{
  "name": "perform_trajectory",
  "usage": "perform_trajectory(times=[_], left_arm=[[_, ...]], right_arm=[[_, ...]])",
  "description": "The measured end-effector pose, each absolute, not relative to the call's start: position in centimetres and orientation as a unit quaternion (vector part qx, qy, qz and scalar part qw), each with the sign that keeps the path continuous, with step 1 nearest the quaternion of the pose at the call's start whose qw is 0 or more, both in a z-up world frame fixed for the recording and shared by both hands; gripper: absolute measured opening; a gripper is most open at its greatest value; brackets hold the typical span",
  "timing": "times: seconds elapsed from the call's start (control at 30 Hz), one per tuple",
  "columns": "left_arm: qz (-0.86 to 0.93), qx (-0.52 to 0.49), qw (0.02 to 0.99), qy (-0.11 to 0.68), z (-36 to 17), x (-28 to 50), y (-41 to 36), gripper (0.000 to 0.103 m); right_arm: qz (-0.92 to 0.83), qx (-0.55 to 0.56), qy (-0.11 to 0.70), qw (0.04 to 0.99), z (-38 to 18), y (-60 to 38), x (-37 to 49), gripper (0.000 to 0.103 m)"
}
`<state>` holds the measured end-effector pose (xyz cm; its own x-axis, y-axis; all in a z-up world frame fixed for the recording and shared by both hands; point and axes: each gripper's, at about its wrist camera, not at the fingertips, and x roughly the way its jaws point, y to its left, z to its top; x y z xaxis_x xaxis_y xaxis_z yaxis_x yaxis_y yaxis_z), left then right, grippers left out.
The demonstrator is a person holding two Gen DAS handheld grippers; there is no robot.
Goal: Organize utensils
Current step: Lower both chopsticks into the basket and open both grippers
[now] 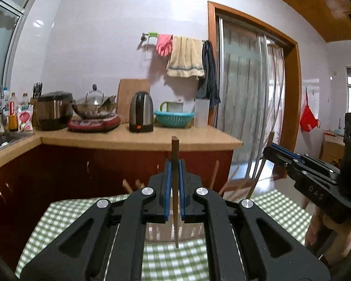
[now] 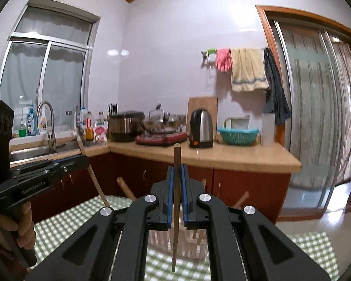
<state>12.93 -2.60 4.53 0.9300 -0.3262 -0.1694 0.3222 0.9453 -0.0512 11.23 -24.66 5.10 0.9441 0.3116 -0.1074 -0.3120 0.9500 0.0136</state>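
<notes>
My left gripper is shut on a brown wooden chopstick that stands upright between its blue pads. The right gripper is likewise shut on a second upright chopstick. Both hang over a clear holder on the green checked tablecloth. Several more chopsticks lean out of the holder. In the left wrist view the right gripper shows at the right edge with its stick. In the right wrist view the left gripper shows at the left with its stick.
Behind the table runs a wooden counter with a kettle, a teal basket, a wok on a hob, a rice cooker and a sink. A sliding glass door stands at the right. A person's hand grips each handle.
</notes>
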Motion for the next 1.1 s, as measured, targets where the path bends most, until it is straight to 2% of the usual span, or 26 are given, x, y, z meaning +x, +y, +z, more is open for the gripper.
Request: perform_trajectory(times=[0.27,0.5,1.1], left_arm=[[-0.161,-0.005,0.986,0.051,7.6,16.9,-3.7,0.006],[-0.145,-0.007,0.989,0.033,8.4,20.6,-4.0,0.006],[-0.141,0.001,0.983,0.114,1.1,25.1,-4.1,0.006]], right_arm=[[0.156,-0.004,0.013,0.988,7.7,-24.0,15.3,0.007],[0.144,-0.018,0.005,0.989,7.6,-23.3,18.8,0.007],[0.134,-0.01,0.086,0.987,1.5,-23.4,23.8,0.007]])
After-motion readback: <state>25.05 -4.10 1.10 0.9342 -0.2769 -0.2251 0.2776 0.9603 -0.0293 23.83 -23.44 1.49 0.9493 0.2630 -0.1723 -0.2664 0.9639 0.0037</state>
